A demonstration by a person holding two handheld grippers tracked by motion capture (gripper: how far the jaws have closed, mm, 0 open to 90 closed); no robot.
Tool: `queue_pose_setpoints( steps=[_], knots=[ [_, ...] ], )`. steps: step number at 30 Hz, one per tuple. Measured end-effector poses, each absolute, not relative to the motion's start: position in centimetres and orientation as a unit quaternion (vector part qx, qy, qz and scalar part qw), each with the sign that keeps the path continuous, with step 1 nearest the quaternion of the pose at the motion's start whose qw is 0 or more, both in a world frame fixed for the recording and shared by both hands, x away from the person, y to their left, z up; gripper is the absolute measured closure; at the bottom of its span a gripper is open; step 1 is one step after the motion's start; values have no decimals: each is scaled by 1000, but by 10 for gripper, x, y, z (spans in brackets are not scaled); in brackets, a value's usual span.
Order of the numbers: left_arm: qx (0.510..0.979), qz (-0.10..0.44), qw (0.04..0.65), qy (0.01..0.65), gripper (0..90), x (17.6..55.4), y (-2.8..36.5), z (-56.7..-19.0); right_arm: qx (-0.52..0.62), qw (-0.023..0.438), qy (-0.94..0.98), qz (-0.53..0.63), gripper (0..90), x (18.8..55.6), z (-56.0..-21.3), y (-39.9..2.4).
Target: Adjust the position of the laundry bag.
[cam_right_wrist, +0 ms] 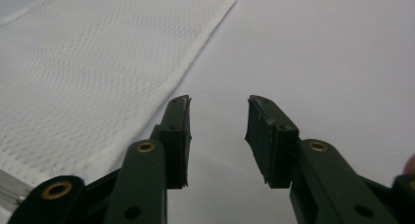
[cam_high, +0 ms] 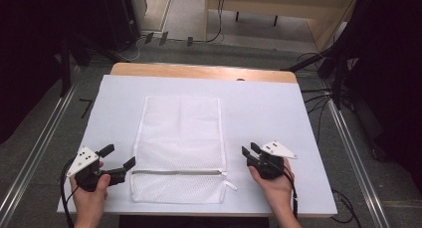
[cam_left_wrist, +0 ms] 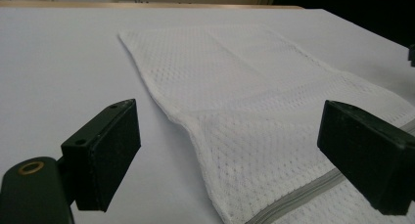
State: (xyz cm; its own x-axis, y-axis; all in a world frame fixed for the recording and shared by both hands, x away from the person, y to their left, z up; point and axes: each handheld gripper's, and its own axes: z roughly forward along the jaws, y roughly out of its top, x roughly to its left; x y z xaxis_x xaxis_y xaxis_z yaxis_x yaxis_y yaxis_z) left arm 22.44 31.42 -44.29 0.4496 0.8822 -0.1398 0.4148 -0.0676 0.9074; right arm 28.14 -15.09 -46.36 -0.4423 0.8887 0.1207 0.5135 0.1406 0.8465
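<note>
— On the white desk (cam_high: 278,108), what is lying between the hands?
— A white mesh zipper bag (cam_high: 180,138) is lying flat at the middle, zipper (cam_high: 176,172) running across its near end.
— And the tongs?
— Left tongs (cam_high: 118,157) are gaping wide beside the bag's left edge; right tongs (cam_high: 250,150) are sitting partly parted, right of it, both gripping nothing.

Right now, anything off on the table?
Nothing stands out. The white mesh bag lies flat, zipper shut across its near end. Left claw and right claw are open, one on each side of it, holding nothing.
</note>
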Motion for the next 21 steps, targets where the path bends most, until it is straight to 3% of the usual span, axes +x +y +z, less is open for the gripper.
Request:
queue_pose_setpoints(
  steps=[8,10,12,15,21],
  knots=[
    [689,239,495,472,87,222,318,-442,486,130,736,454,581,300,-477,-115],
    [687,239,496,473,139,222,319,-442,488,123,734,456,550,302,-477,-111],
    [687,239,496,474,135,222,319,-443,491,131,735,450,534,304,-478,-107],
    [687,238,495,475,135,223,318,-443,495,108,738,445,571,307,-480,-102],
    [691,238,492,473,135,222,318,-444,505,107,743,425,653,310,-484,-96]
  ],
)
